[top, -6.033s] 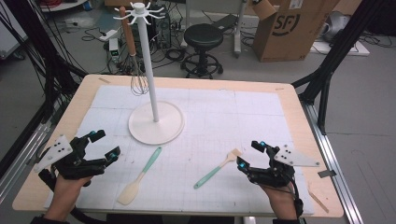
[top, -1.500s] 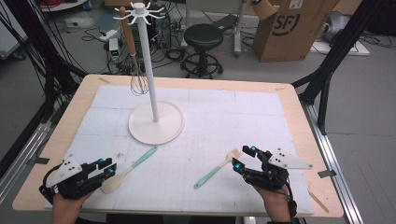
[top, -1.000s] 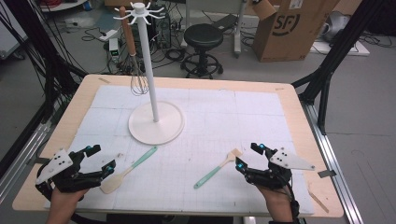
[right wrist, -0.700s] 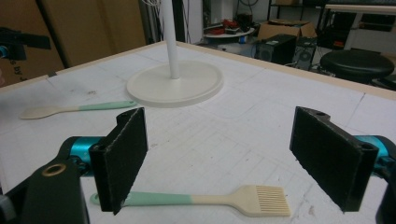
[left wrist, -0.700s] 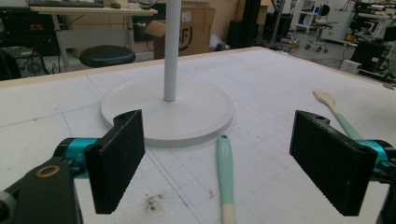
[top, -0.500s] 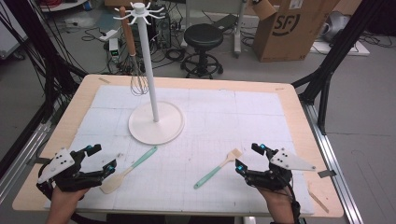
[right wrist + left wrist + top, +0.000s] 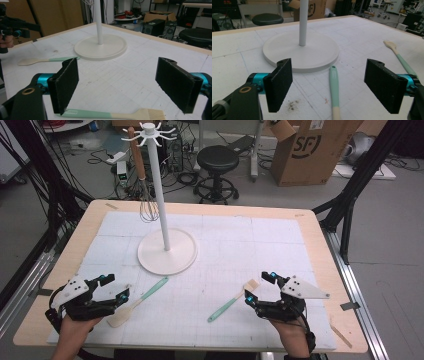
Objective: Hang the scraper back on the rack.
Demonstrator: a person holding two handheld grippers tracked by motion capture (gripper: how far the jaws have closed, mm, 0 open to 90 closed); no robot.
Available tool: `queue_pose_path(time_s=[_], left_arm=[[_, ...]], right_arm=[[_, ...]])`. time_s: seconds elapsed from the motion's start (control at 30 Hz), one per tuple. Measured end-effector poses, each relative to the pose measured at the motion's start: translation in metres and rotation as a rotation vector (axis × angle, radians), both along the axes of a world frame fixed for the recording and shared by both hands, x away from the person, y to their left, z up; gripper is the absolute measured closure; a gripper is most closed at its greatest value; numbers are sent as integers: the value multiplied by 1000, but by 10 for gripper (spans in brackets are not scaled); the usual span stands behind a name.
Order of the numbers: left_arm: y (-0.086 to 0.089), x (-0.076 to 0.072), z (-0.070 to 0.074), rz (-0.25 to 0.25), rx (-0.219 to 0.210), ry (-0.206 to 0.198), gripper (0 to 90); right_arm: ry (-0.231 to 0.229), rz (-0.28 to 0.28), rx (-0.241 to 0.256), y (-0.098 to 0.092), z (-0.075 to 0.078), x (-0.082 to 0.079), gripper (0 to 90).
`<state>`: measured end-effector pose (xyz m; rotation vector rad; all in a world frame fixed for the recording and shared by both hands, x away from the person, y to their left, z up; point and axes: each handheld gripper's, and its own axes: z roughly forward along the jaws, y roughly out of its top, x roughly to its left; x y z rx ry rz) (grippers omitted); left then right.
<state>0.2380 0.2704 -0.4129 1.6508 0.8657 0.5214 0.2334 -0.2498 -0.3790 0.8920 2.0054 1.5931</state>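
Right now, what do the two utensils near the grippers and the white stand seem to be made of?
The spatula and the brush both look like pale wood at the working end, with a matte mint-green coating, perhaps silicone or paint, on the handle. The brush tip shows cut teeth. The stand looks like smooth white painted metal or plastic; its even, slightly glossy surface leaves this open.
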Motion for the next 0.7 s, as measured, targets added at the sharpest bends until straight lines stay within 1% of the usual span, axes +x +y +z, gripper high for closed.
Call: queue_pose_path(time_s=[0.07, 0.1, 0.13, 0.2, 0.27, 0.33, 0.47, 0.57, 0.6, 0.63, 0.67, 0.7], left_arm=[[-1, 2, 0, -2, -6, 7, 280], [-2, 7, -1, -20, -10, 25, 299], [-2, 7, -1, -20, -10, 25, 322], [-4, 12, -3, -31, 2, 59, 337], [-10, 17, -6, -53, 27, 90, 369], [-16, 21, -8, -71, 63, 108, 389], [-27, 28, -13, -89, 112, 146, 434], [-34, 32, -19, -105, 169, 185, 448], [-38, 33, -22, -112, 200, 205, 450], [-38, 33, -22, -112, 200, 205, 464], [-40, 33, -23, -112, 213, 212, 464], [-41, 33, -24, -112, 231, 214, 493]], right_arm=[[4, 6, 1, 0, -1, 0, 177], [8, 8, -3, -1, -1, -1, 177], [8, 6, -2, -1, -2, -2, 177], [7, 4, -3, -2, -1, -2, 177], [5, 1, 3, -3, -1, -3, 177], [4, -2, 7, -4, -1, -4, 177], [1, -6, 5, -3, -1, -5, 177], [0, -6, 2, -3, -1, -6, 177], [1, -5, 2, -2, -1, -6, 177], [1, -5, 2, -2, -1, -6, 177], [0, -4, 1, -2, -1, -6, 177], [1, -4, 0, -2, -1, -6, 177]])
